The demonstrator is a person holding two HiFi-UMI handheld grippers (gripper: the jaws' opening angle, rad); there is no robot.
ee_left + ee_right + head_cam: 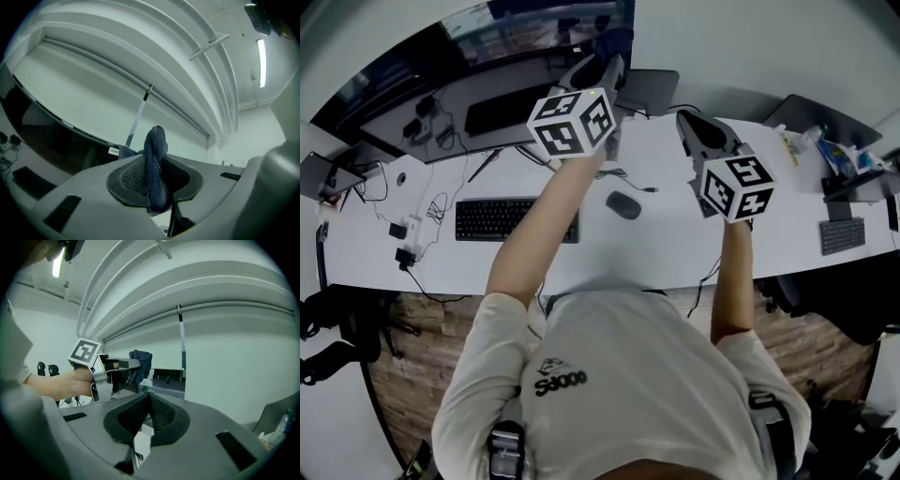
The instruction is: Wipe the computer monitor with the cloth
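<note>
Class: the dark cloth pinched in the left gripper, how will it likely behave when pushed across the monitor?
The cloth is probably floppy: it folds and bunches in the shut left gripper. Its knitted weave suggests it is light and grips rather than slips. Pushed on the monitor, it would likely crumple, not stay flat.

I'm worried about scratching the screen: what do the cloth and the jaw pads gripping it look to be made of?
Cloth: dark blue, seemingly a knitted or microfibre textile with a matte finish. A fine looped weave shows, and it folds softly.
Pads of the left gripper: probably black rubber, matte, with a moulded grid texture.
</note>
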